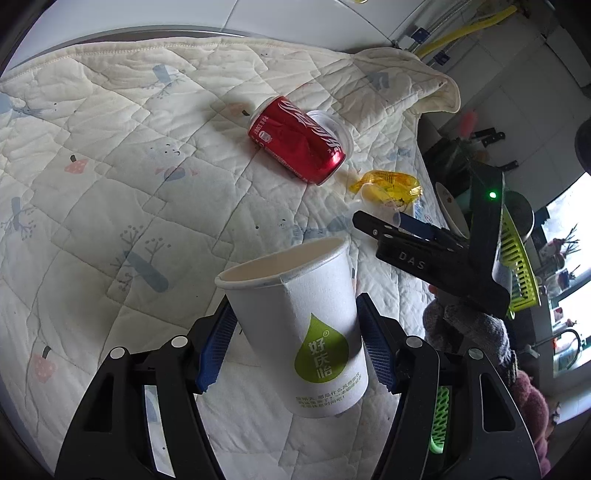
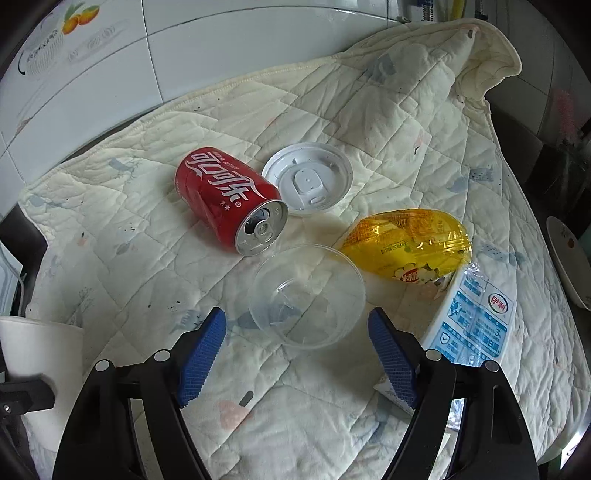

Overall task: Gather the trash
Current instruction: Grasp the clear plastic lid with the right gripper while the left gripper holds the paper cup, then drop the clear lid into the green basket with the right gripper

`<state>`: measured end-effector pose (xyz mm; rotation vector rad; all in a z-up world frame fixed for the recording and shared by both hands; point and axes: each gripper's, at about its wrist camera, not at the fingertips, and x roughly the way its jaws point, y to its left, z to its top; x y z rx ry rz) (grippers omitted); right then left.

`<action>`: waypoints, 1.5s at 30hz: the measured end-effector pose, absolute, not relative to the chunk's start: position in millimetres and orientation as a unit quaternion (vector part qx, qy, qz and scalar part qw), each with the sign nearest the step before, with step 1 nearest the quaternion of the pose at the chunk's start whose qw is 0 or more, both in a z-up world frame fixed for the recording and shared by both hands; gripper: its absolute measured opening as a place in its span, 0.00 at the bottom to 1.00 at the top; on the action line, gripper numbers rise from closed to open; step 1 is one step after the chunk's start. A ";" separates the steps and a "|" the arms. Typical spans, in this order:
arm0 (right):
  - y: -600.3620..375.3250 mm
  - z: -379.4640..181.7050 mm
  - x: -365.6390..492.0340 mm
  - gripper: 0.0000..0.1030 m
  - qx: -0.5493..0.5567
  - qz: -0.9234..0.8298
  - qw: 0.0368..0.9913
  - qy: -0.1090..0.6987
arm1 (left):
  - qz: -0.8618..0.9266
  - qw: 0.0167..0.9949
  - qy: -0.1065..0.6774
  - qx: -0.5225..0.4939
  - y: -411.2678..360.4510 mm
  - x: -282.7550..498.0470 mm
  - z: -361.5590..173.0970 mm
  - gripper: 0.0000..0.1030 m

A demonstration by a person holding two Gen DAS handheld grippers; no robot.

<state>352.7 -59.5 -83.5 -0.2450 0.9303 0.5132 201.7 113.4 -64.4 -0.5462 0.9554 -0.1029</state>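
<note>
Cream quilted cover (image 2: 388, 122) with faded tree and mushroom prints spread over tabletop, far right corner bunched into fold (image 2: 487, 62). White tiled wall (image 2: 229, 48) behind, fruit decal (image 2: 79, 18) far left. White dish (image 2: 569, 266) at right edge. Yellow hose (image 1: 465, 31) far right. Lime slatted rack (image 1: 517, 258) right, window (image 1: 569, 236) beyond.

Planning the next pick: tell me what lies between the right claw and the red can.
A clear plastic lid, lying on the quilt, seen in the right wrist view.
</note>
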 end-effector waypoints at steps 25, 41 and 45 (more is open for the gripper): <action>-157.8 -44.2 230.3 0.57 -0.053 0.214 0.879 0.423 | -0.112 0.859 0.449 -0.219 43.2 184.6 -47.4 0.62; -360.9 -60.4 124.0 0.57 -0.008 0.034 0.892 0.451 | -0.222 0.840 0.471 -0.150 -89.4 171.5 -42.1 0.62; -390.3 -72.4 107.5 0.58 -0.003 -0.002 0.888 0.460 | -0.238 0.836 0.476 -0.134 -116.3 169.2 -42.9 0.62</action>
